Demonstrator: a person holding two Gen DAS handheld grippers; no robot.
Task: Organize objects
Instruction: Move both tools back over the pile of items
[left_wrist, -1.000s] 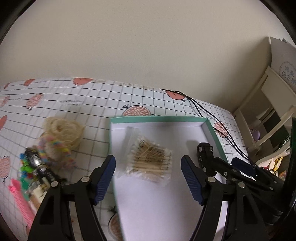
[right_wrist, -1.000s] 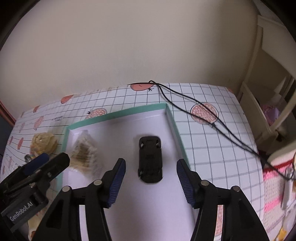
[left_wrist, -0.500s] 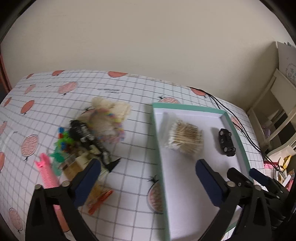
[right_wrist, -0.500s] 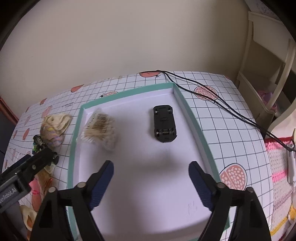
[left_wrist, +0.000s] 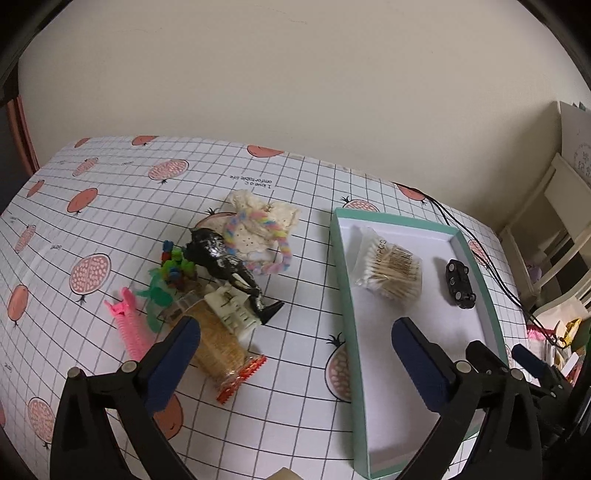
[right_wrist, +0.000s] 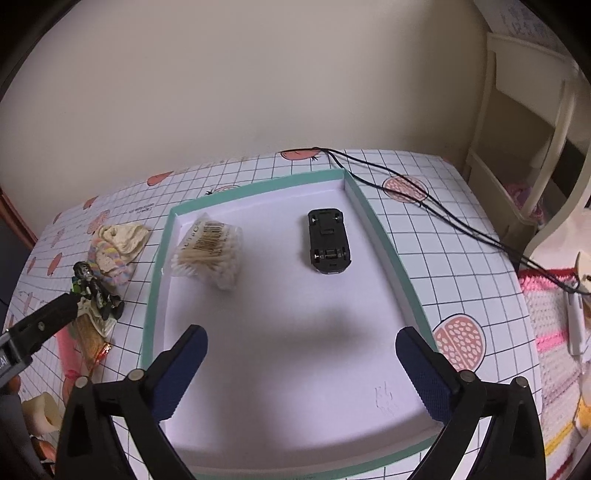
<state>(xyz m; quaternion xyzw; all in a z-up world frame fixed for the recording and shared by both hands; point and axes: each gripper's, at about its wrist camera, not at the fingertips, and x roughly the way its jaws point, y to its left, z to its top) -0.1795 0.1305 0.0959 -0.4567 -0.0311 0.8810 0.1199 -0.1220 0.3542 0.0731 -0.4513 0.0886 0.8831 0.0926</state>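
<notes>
Both the left tool (left_wrist: 295, 354) and right tool (right_wrist: 301, 363) gape wide, holding nothing

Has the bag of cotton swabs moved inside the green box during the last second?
No. The bag of cotton swabs lies near the far left corner of the green box, with the toy car at its right, as before.

Plain cream wall (left_wrist: 295, 92), grid-and-fruit tablecloth (left_wrist: 110, 206); cream wooden shelf unit (right_wrist: 524, 155) at right
</notes>
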